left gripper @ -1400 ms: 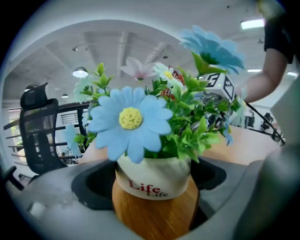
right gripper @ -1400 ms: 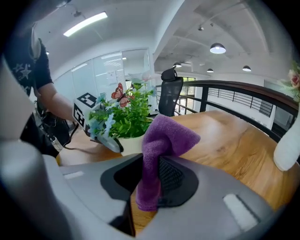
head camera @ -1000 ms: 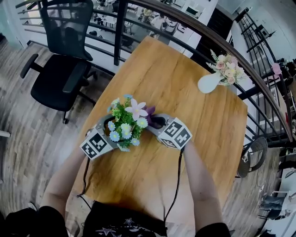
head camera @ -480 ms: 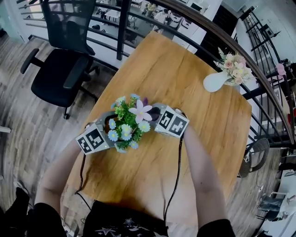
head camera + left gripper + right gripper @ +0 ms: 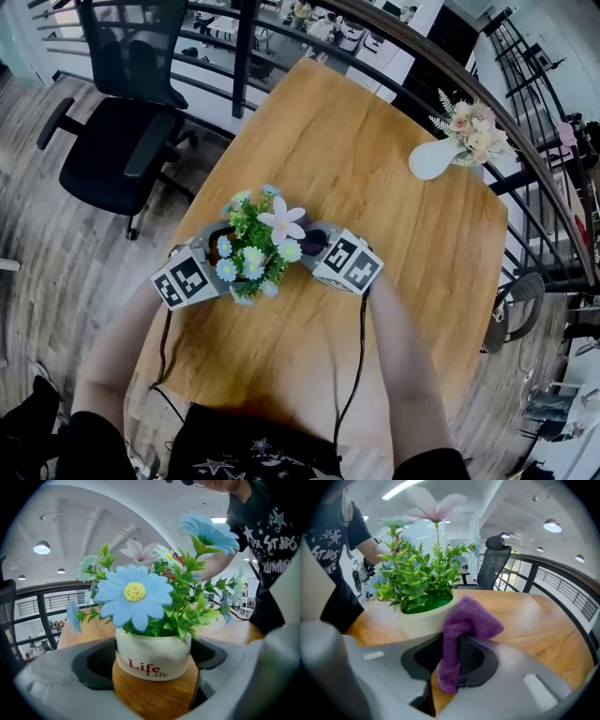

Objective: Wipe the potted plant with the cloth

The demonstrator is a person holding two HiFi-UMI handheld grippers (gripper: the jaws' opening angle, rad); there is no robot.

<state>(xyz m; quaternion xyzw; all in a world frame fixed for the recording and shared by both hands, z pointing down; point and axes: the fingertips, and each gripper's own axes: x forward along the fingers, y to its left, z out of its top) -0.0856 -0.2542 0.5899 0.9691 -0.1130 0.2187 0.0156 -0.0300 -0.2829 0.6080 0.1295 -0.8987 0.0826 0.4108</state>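
White potted plant (image 5: 152,656), upright.

the right gripper (image 5: 311,240) has been shifting about beside the plant (image 5: 255,246). a second ago the right cube (image 5: 345,263) sat lower right of the blooms. then it slid up toward the middle of the frame and turned another face upward. now it has dropped back a little to the lower right and turned again. the cloth (image 5: 461,620) went with it: a purple tip showed right of the pink flower (image 5: 281,221), then above it, and from overhead it's now hard to pick out. the left cube (image 5: 184,279) has crept slightly up and left. the whole head view has drifted a bit too.
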